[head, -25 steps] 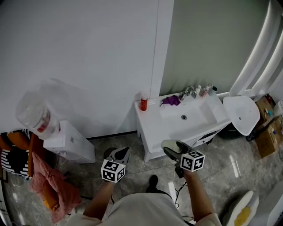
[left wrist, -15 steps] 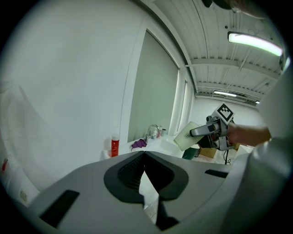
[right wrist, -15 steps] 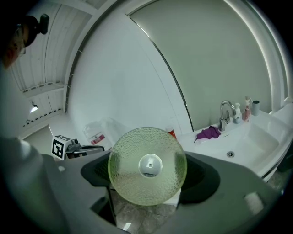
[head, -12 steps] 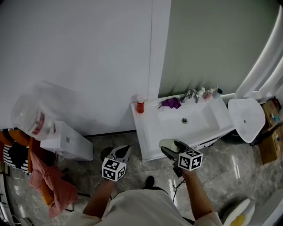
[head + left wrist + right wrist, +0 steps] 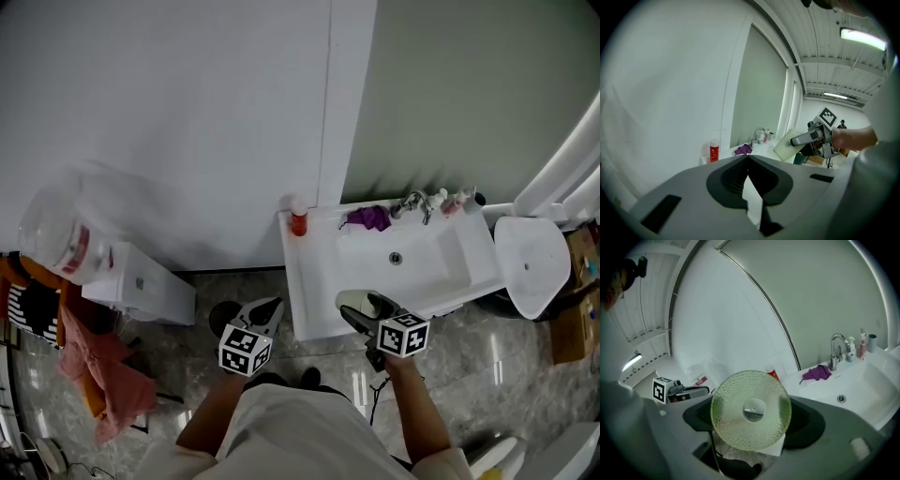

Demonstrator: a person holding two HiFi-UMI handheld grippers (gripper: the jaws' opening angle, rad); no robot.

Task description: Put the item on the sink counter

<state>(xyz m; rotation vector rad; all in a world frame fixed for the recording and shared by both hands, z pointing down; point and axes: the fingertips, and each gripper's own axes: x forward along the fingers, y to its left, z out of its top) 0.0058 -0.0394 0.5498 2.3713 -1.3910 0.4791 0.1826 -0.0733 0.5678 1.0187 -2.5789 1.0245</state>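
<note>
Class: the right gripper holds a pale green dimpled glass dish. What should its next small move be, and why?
Probably ease the right gripper forward toward the white sink counter. Its jaws are shut on the pale green dimpled glass dish, the counter lies ahead, and the part in front of the red bottle looks bare.

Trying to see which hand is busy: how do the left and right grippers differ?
The right gripper is shut on a pale green dish; the left gripper is shut on nothing. In the head view the right one lies at the sink counter's front edge, the left one beside its corner, over the floor. Both point toward the counter.
</note>
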